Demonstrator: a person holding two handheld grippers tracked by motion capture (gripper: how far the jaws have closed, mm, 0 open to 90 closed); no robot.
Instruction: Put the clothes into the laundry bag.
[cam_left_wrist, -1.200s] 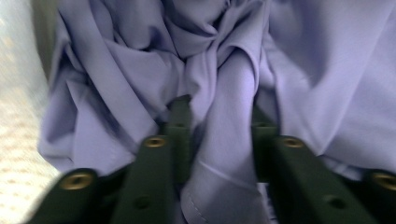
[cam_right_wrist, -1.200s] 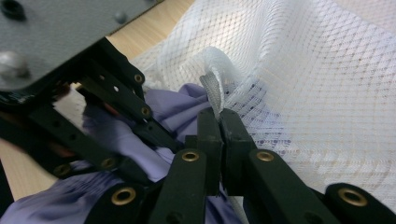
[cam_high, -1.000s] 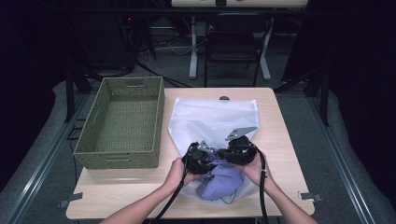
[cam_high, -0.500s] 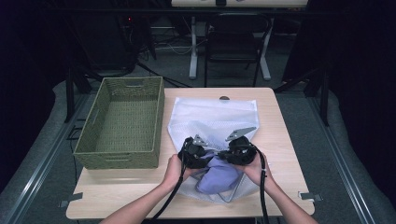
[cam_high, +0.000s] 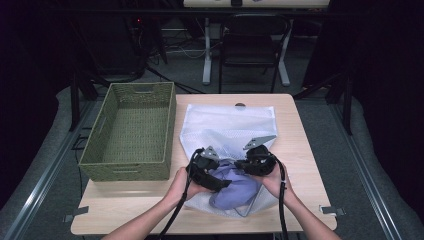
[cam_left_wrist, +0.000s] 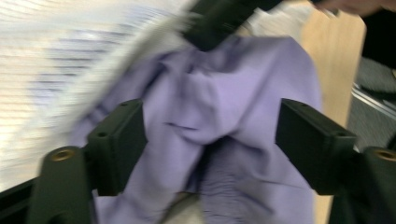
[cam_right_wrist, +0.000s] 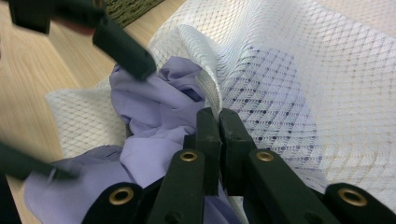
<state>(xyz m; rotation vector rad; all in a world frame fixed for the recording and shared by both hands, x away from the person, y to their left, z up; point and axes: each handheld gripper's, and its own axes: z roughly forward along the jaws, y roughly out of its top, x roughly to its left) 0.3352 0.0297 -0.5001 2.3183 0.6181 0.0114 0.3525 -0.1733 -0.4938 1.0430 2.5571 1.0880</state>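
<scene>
Purple cloth (cam_high: 235, 186) sits half inside white mesh bag (cam_high: 229, 131), at bag's mouth near table's (cam_high: 125, 205) front edge. Our right gripper (cam_right_wrist: 218, 122) has jaws pinched together on upper mesh rim, holding mouth up. Our left gripper (cam_left_wrist: 210, 140) has jaws spread wide around cloth bunch, not clamping. Risk, we judge: mesh rim slips from thin pinch, mouth collapses; or left jaws snag mesh with cloth. Green basket (cam_high: 131, 131) well apart at left; bare table at right for moving.
</scene>
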